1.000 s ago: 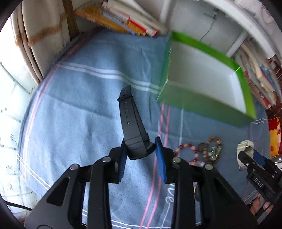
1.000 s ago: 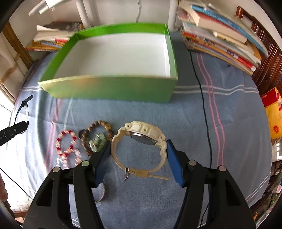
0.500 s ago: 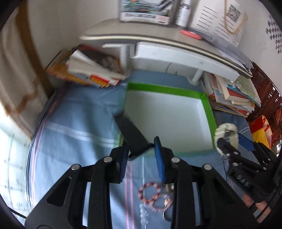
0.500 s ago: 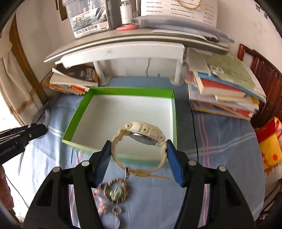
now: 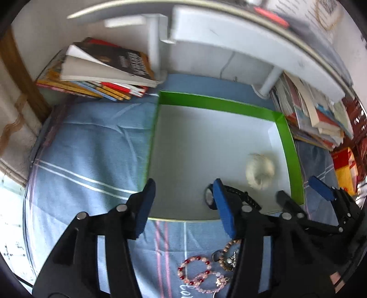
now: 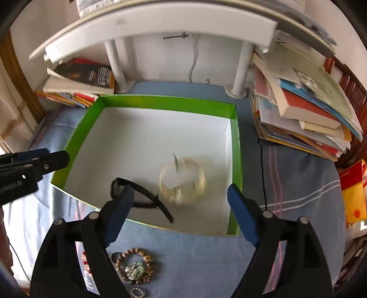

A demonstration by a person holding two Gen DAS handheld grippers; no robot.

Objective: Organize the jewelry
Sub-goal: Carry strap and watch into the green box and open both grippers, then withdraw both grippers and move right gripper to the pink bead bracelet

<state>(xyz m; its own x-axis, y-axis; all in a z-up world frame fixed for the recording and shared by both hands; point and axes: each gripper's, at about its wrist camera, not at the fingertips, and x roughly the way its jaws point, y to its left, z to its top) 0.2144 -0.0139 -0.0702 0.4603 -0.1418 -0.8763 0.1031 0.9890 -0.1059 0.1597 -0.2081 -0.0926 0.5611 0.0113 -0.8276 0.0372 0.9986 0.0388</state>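
Note:
A green box with a white floor (image 5: 289, 146) (image 6: 167, 104) stands on the blue cloth. Inside it lie a black watch (image 5: 238, 194) (image 6: 140, 191) and a cream watch (image 5: 260, 170) (image 6: 183, 181), the cream one blurred. My left gripper (image 5: 184, 206) (image 6: 45, 158) hangs over the box's near left edge, its jaws opening, with nothing between the pads. Above the box's near right part is my right gripper (image 6: 181, 209) (image 5: 302, 194), its jaws also opening wide and empty. Both watches are free of the pads.
On the cloth in front of the box lie a red and pink bead bracelet (image 5: 199, 275), a brown bead bracelet (image 6: 134, 266) and a small ring (image 6: 137, 292). Book stacks (image 6: 305, 110) (image 5: 103, 73) flank the box. A white shelf (image 6: 160, 20) spans the back.
Both grippers moved forward over the green box and opened. The left let go of the black watch and the right let go of the cream watch; both now lie in the box.

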